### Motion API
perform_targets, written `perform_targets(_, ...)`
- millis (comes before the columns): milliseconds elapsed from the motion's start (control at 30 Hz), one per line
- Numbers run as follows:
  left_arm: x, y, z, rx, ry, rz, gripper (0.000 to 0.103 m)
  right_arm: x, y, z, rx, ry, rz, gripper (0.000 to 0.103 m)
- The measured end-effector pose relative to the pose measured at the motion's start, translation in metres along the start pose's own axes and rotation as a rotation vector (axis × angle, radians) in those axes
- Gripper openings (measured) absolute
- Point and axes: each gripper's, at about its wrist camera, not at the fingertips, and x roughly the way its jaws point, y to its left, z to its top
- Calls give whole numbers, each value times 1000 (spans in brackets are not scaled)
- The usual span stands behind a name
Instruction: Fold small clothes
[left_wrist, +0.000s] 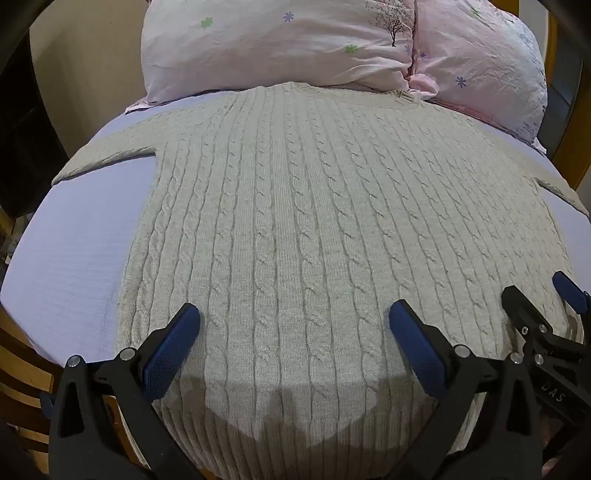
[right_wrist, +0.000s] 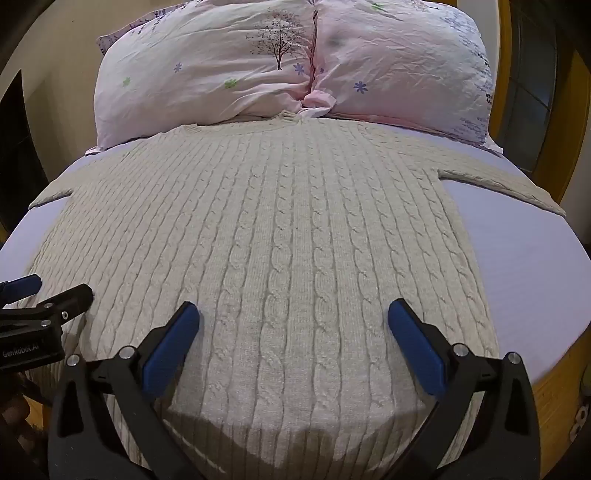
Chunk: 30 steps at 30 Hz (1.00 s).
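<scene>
A cream cable-knit sweater lies flat on a lilac bed sheet, collar toward the pillows, both sleeves spread out sideways. It also fills the right wrist view. My left gripper is open and empty, hovering over the hem, left of its middle. My right gripper is open and empty over the hem, right of its middle. The right gripper shows at the right edge of the left wrist view. The left gripper shows at the left edge of the right wrist view.
Two pink flowered pillows lie against the sweater's collar at the head of the bed. The lilac sheet shows on both sides of the sweater. A wooden bed frame rims the mattress.
</scene>
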Motion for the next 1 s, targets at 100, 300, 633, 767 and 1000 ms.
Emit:
perform_targets(100,0,0,0,1,-4,1,102,0,0,0,2,0,1,101)
perform_targets(300,0,0,0,1,-3,1,102,0,-1,0,2,4,1,101)
perform_targets(633,0,0,0,0,-3,1,102,0,-1,0,1,3,0,101)
perform_targets(767,0,0,0,1,-4,1,102,0,1,-1,3,4,-1,101)
perform_targets(1000,0,0,0,1,-3,0,102,0,-1,1,5,5,-2,101)
